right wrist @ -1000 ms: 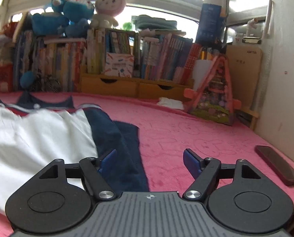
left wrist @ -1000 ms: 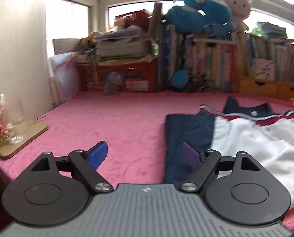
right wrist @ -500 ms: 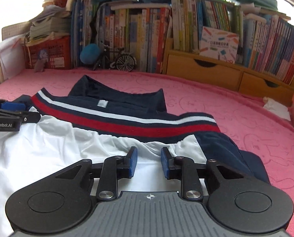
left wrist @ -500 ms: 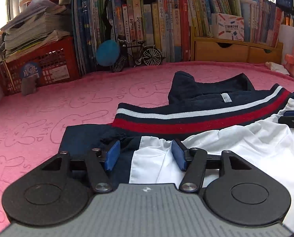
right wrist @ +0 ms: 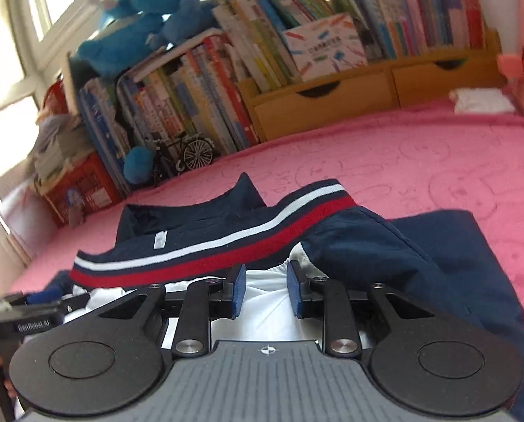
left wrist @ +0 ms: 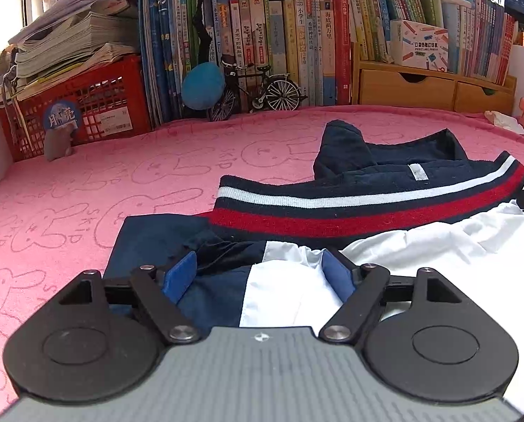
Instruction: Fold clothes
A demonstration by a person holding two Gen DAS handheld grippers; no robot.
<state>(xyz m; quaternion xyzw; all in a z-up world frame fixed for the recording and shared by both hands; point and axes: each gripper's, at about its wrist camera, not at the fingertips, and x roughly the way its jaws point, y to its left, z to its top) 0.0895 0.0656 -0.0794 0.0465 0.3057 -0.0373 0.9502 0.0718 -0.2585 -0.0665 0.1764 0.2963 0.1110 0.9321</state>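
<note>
A navy and white jacket (left wrist: 367, 207) with a red and white striped hem band lies on the pink blanket (left wrist: 121, 193). My left gripper (left wrist: 258, 263) sits low over the jacket's left part, where navy meets white. Its jaws are opening, and cloth lies between the blue pads (left wrist: 181, 274) without being pressed. In the right wrist view the jacket (right wrist: 227, 246) appears tilted. My right gripper (right wrist: 265, 281) is just below the striped band, its jaws closing on a pinch of white cloth. The left gripper (right wrist: 33, 302) shows at the left edge there.
Rows of books (left wrist: 279, 35), a red crate (left wrist: 86, 105) stacked with papers, a model bicycle (left wrist: 258, 91) and wooden drawers (left wrist: 420, 88) line the far side. Blue plush toys (right wrist: 139, 24) sit on top of the books. A white tissue (right wrist: 480, 100) lies at the far right.
Both grippers moved from the jacket's outer sides in to its striped band. The right jaws went from wide to narrow on white cloth and the view rolled. The left jaws narrowed, then widened.
</note>
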